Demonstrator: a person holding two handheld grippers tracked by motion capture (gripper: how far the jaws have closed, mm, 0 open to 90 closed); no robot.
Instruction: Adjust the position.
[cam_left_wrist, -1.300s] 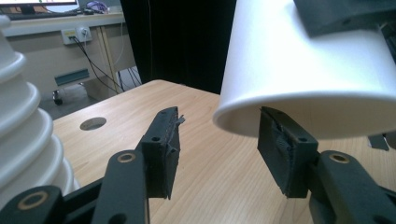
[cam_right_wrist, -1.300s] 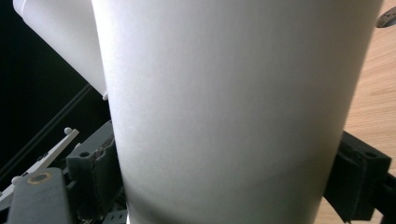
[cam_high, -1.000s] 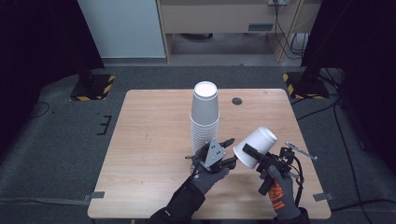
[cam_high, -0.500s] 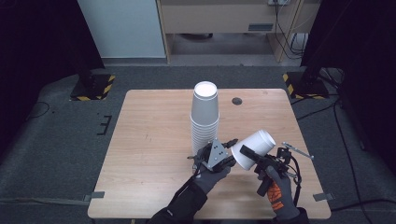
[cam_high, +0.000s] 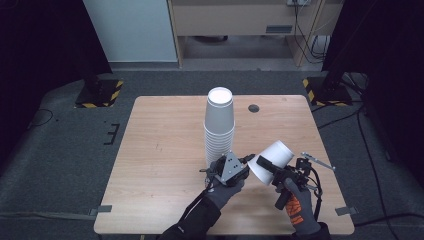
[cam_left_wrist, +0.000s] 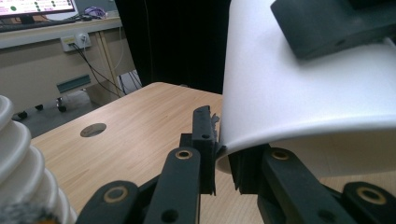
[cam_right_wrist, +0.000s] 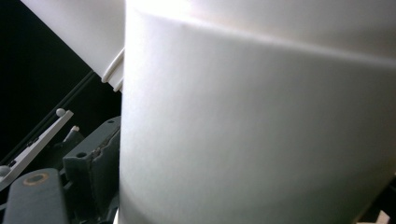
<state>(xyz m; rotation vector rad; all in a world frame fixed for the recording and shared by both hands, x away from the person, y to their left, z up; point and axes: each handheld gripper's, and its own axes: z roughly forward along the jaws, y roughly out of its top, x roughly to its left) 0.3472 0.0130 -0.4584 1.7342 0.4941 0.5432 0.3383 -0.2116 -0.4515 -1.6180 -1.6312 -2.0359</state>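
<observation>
Above the bench's near edge, the right hand-held gripper is clamping a tilted white cup while the left hand-held gripper, jaws just closing, is pinching its rim.

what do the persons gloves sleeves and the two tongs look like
Both tongs are black. The left tongs carry a grey three-cornered plate on top, and their jaw links have brass-coloured rivets. The right tongs have a thin pale rod sticking out sideways and a trailing black cable. The left hand wears a dark grey glove and dark sleeve; the right hand wears a grey glove with orange markings.
</observation>
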